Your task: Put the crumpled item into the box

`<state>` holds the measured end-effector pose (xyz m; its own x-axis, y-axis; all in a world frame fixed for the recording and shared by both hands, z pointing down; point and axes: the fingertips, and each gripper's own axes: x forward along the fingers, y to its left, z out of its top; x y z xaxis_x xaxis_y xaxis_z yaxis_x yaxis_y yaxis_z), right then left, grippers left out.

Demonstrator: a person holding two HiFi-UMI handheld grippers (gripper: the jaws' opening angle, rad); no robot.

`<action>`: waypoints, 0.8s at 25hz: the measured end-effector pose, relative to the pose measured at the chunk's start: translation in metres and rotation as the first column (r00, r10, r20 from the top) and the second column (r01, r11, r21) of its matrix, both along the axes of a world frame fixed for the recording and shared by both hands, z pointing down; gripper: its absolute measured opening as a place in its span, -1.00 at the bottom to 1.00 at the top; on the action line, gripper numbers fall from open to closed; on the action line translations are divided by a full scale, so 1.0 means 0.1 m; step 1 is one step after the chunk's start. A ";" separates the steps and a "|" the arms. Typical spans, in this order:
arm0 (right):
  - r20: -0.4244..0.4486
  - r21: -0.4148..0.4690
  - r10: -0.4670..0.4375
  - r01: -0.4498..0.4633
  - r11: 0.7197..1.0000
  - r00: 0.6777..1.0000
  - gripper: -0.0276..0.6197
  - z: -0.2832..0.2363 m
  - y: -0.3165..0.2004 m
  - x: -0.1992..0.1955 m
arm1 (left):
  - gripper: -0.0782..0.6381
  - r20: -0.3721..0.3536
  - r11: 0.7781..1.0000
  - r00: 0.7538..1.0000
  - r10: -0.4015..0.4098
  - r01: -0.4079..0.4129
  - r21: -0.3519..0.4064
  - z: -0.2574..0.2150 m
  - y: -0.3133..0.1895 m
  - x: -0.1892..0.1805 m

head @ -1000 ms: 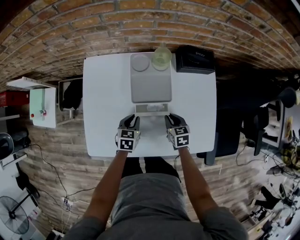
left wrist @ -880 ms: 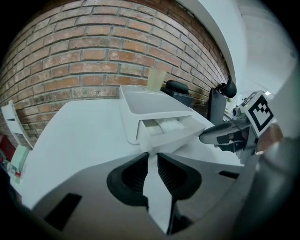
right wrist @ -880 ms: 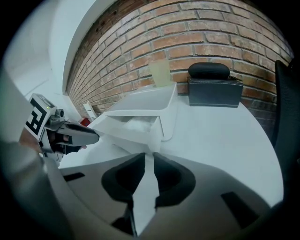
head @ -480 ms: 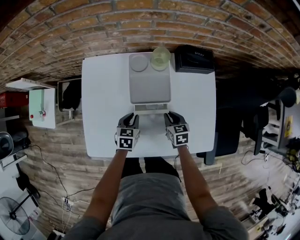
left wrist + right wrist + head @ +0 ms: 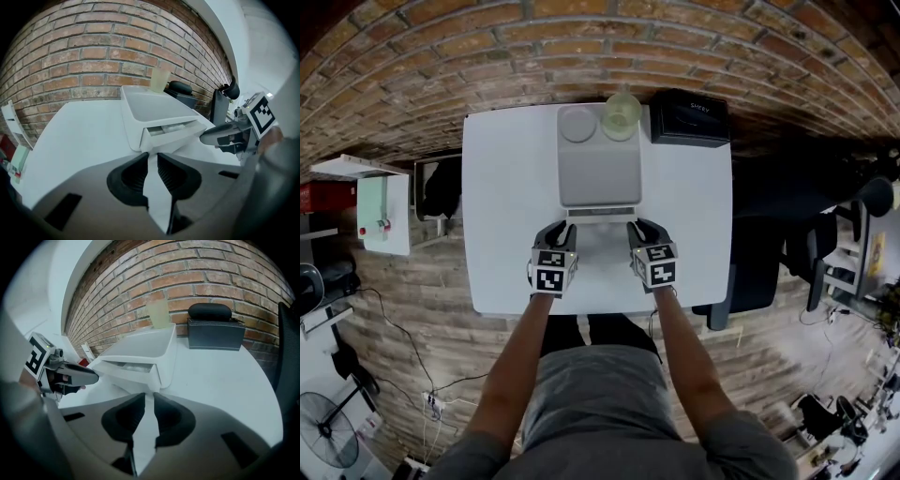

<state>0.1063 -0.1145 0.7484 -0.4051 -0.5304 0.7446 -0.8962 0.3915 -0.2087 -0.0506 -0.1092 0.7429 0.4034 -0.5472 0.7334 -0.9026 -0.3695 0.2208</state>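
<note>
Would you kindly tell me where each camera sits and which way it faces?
Head view: on the person's head, looking steeply down at the white table; forearms, left gripper and right gripper show.
Left gripper view: on that gripper, facing the box; own open jaws show.
Right gripper view: likewise, own open jaws show.
Shared: both gripper views show the box.

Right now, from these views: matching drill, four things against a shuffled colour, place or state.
Things:
1. cup
2. black box
3. drawer
4. left gripper

Descriptions:
A. pulled partly open
B. pale yellow-green
C. right of the white tray, at the table's far edge
D. jaws slightly apart, nothing between them

Pairs: 1-B, 2-C, 3-A, 4-D
</note>
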 end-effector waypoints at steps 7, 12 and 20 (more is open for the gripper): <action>0.006 -0.012 0.001 -0.001 1.000 1.000 -0.71 0.00 -0.05 0.01 | -0.60 -0.012 1.000 1.000 -0.012 0.012 -0.017 -0.01 -0.04 0.00; 0.004 -0.012 0.001 -0.001 1.000 1.000 -0.71 -0.01 -0.10 0.00 | -0.59 -0.021 1.000 1.000 -0.017 0.017 -0.006 -0.01 -0.09 0.00; 0.010 -0.018 0.005 -0.005 1.000 1.000 -0.71 -0.01 -0.16 0.01 | -0.60 -0.028 1.000 0.999 -0.020 0.020 -0.014 -0.02 -0.16 0.00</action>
<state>0.1069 -0.1306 0.7478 -0.4099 -0.5193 0.7499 -0.8961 0.3829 -0.2247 -0.0508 -0.1252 0.7410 0.4130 -0.5455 0.7293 -0.9032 -0.3481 0.2511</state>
